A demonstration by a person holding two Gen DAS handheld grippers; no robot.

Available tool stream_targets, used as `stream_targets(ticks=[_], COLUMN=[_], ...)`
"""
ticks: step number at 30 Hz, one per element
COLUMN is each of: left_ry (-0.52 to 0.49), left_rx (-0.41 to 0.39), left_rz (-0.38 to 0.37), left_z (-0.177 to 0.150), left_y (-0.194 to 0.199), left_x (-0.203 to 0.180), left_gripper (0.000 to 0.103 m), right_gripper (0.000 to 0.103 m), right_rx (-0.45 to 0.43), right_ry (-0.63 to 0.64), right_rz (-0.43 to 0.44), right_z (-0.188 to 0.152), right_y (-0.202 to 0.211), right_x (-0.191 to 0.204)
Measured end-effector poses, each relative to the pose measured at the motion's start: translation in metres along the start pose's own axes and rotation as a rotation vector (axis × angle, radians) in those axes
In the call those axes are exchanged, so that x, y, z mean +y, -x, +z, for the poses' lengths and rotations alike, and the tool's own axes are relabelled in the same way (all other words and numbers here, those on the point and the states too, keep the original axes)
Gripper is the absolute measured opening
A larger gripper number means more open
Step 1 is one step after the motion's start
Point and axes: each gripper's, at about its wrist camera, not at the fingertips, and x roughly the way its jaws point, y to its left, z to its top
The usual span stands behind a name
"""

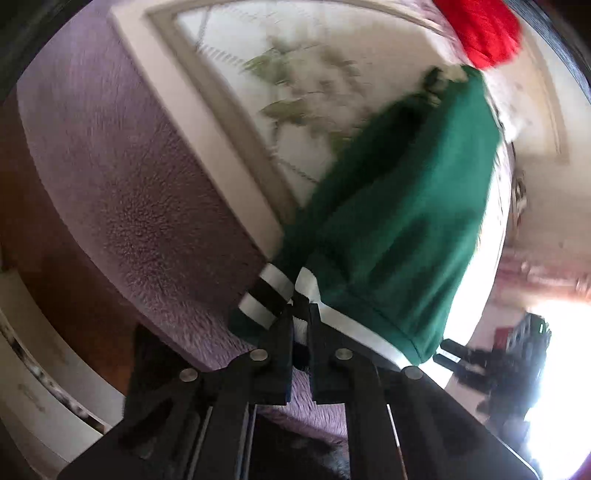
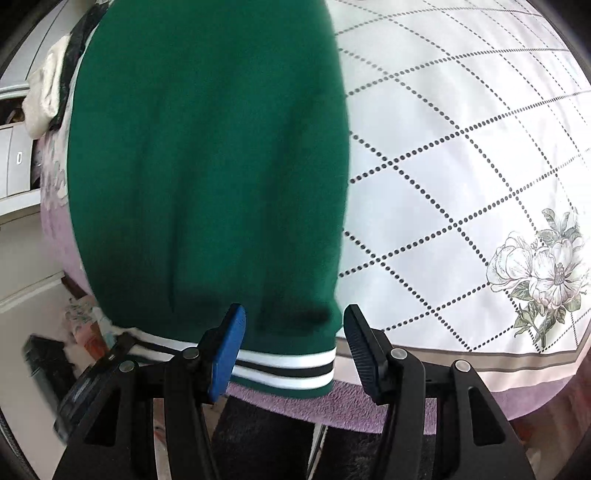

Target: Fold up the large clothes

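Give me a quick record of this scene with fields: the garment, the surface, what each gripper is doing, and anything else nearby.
garment: green sweater with striped hem
surface: quilted floral bedspread
left hand-held gripper: shut on the striped hem, lifting it
right hand-held gripper: open, hem corner between its fingers
nearby: red fabric

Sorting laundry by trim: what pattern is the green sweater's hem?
Black and white stripes on the hem, clearest in the right wrist view.

Bright daylight, motion blur, window glare
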Motion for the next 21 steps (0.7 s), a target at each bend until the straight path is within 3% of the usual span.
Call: stream_targets(ticks=[4,7,8,9,12,15,17,21], left_ry=[-0.054,-0.057,-0.059,-0.061,-0.086,-0.115,-0.143,-0.206], left_rx=[0.071,0.132,0.144,0.146,0.125,0.096,0.116,0.152], left_rz=[-0.022,-0.099,-0.118,-0.121,-0.106,-0.103,-0.119,-0.092], left_z=[0.003,0.000,0.001,0.004,0.018,0.040,0.049,0.066], left_y=[0.014,0.029,0.033,0.037,0.037,0.020,-0.003,-0.043], left_x=[-0.016,-0.017,-0.015,-0.012,-0.008,-0.013,-0.019,-0.034], left_gripper=[0.009,0.025,0.037,0.041,0.042,0.042,0.042,0.045], right_gripper=[0.058,0.066,0.066,0.066,0.066,0.066,0.067,0.070], right_rx=[0.002,0.041,0.056,0.072,0.097,0.111,0.121,0.132], right_ry=[-0.041,-0.053,-0.057,-0.068,-0.096,-0.126,-0.166,-0.190], right_rz=[0.027,0.112,0.145,0.188,0.253,0.385,0.499,0.631], right_z=[0.000,-0.001,-0.002,-0.003,-0.008,-0.006,-0.005,0.004], right_y=[0.002,-0.008,-0.011,-0.018,-0.037,-0.054,-0.065,-0.084], right_x=[-0.015,-0.028,-0.039,-0.046,-0.063,-0.079,-0.088,-0.098])
